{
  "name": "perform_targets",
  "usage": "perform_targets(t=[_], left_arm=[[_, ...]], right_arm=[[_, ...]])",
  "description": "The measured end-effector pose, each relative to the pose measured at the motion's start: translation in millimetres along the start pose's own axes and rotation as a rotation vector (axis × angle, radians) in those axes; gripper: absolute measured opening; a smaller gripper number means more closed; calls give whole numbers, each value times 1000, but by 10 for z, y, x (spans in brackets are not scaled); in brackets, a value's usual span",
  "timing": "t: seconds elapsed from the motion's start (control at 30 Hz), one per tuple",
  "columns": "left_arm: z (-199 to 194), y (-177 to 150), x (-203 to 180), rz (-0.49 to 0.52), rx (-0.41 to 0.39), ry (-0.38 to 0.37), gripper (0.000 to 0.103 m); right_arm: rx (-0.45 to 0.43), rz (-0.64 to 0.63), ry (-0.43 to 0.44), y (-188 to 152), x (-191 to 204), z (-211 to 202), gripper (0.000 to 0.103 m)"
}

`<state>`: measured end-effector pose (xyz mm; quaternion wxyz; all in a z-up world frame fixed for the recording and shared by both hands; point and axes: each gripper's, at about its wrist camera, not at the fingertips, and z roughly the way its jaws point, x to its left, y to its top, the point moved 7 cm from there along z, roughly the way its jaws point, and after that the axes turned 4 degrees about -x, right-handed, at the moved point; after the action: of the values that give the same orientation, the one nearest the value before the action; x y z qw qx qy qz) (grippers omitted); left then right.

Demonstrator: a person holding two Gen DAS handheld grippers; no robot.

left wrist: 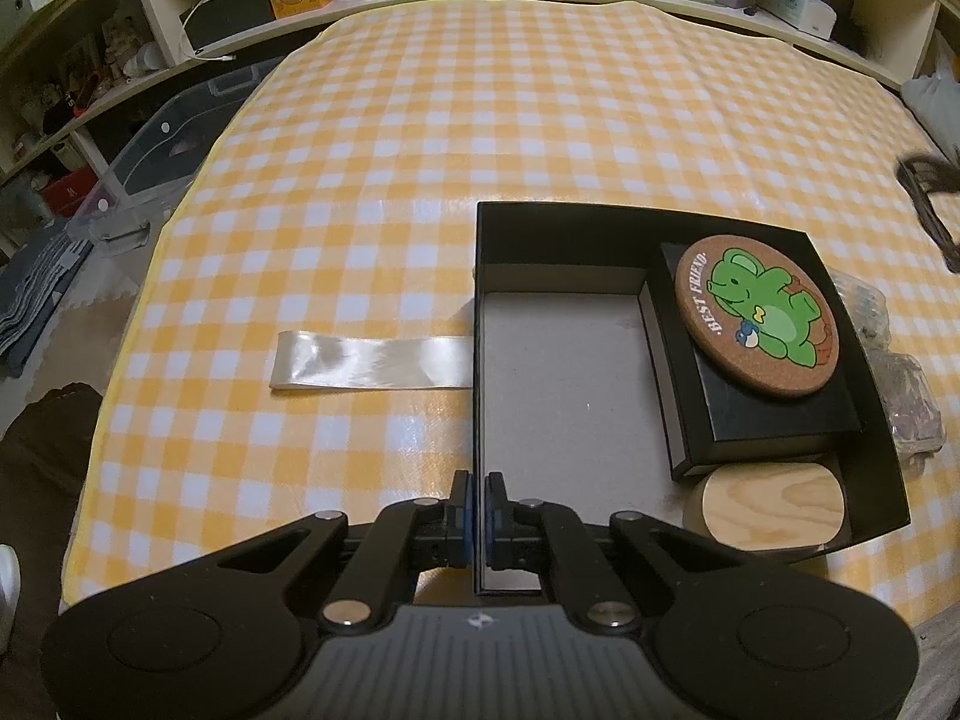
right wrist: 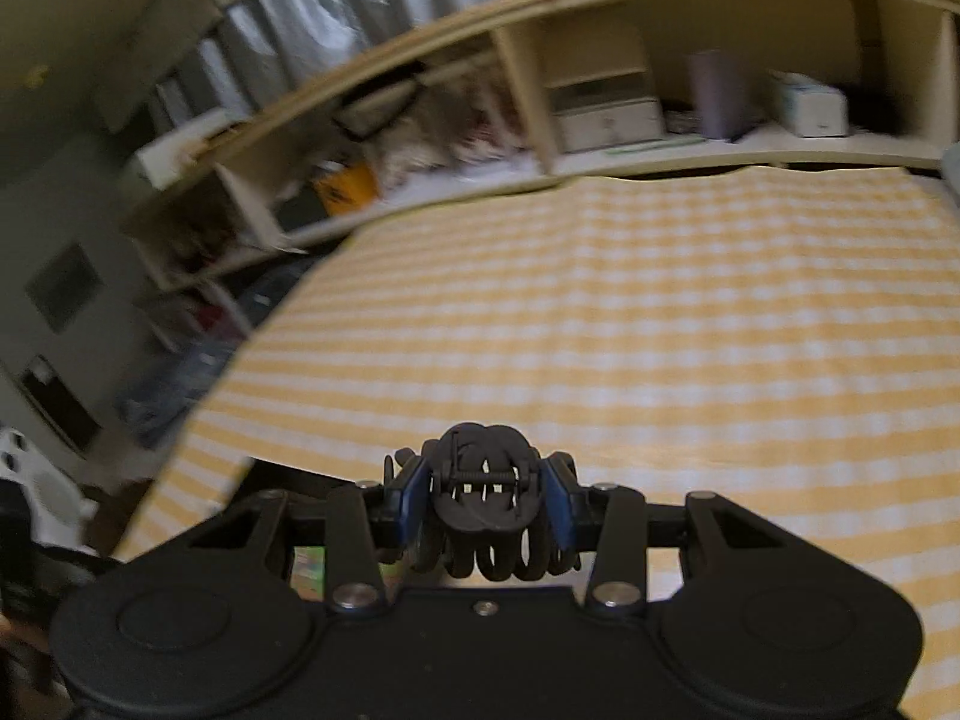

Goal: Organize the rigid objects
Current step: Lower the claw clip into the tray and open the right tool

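**Left tool pinches box wall, right tool carries hair claw**

Left wrist view only: open black cardboard box (left wrist: 600, 222) with grey floor sits on the worktop (left wrist: 420, 120), which wears a yellow-and-white checked cloth. Left tool (left wrist: 478, 501) is closed narrow on the box's left wall near the near corner, blue pads pressed either side of the thin edge. Inside the box, right half: one smaller black rectangular box (left wrist: 780, 414), one round cork coaster (left wrist: 759, 315) printed with a green cartoon animal and "BEST FRIEND" lying on top of it, one round light-wood disc (left wrist: 774, 504) in the near right corner. One strip of shiny cream ribbon (left wrist: 372, 366) lies flat on the cloth, its end touching the box's left outside. Clear plastic packets (left wrist: 900, 384) sit just beside the box's right wall; contents unclear.

Right wrist view only: right tool (right wrist: 489, 495) is held partway closed on one black plastic hair claw clip (right wrist: 483, 492), spring and teeth visible, raised over the cloth; frame is motion-blurred. The same clip shows as a dark blur at the left view's right edge.

Room: cream cubby shelf (right wrist: 540, 96) along the far edge, cluttered with boxes and jars; clear storage bins (left wrist: 162, 144) on the floor at left.
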<state>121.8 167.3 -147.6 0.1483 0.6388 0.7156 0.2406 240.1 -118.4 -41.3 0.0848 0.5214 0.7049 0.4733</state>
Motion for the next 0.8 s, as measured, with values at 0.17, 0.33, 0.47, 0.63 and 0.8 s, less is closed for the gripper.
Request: perform_targets(t=[0.17, 0.33, 0.47, 0.63, 0.8], left_arm=[[6, -6, -11, -9, 2, -5, 4], [0, -3, -18, -19, 1, -9, 4], [-15, -9, 23, -34, -1, -24, 4], [-29, -6, 43, -50, -2, -42, 4], [-23, 3, 75, -67, -2, -59, 4]], right_arm=[[-4, 69, 87, -27, 565, 193, 42], [47, 147, 124, -197, 1094, 568, 42], [81, 161, 126, -328, 1402, 828, 42], [95, 185, 89, -405, 1537, 1029, 42], [103, 169, 12, -474, 1548, 1157, 42]])
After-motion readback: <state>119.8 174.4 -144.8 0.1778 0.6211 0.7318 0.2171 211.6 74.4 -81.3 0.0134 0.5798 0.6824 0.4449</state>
